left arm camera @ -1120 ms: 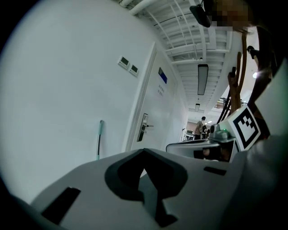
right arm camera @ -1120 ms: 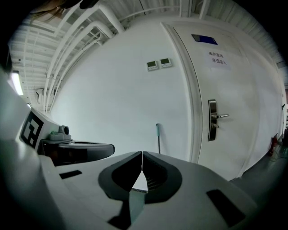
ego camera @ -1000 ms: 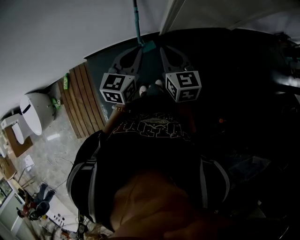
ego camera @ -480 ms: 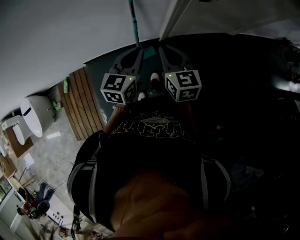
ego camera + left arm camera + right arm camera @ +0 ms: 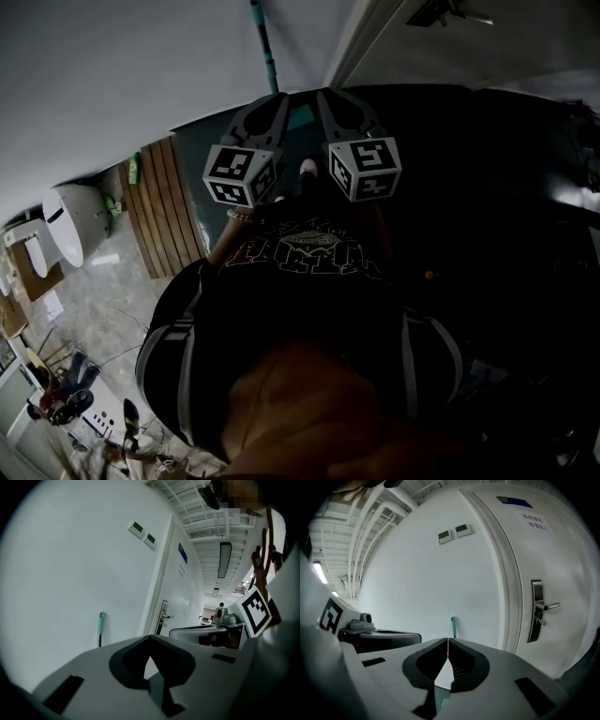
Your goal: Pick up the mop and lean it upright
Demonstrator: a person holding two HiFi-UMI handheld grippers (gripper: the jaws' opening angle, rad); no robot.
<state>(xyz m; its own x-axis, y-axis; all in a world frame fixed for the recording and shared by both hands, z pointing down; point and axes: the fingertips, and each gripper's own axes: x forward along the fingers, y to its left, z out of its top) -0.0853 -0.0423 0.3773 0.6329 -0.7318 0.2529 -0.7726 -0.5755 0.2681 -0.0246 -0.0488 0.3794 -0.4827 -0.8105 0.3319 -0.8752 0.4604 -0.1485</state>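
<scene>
**A:** Entry one, left gripper [image 5: 149, 637]?

**B:** Jaws together at the tips, nothing between them.

**A:** Right gripper [image 5: 448, 640]?

**B:** Likewise, closed tip to tip and empty. The two are held side by side, both aimed at the white wall [image 5: 417, 583].

**A:** The mop [image 5: 453, 626]?

**B:** Ahead of both grippers and apart from them, against that wall. Its long axis is upright. The teal grip end is on top, pointing up, with the dark shaft running down below it. The lower end is hidden behind the jaws.

**A:** Surroundings?

**B:** A door [image 5: 562, 573] with a lever handle [image 5: 541, 607], right of the mop. Two small wall panels [image 5: 454, 532] high above it.
</scene>
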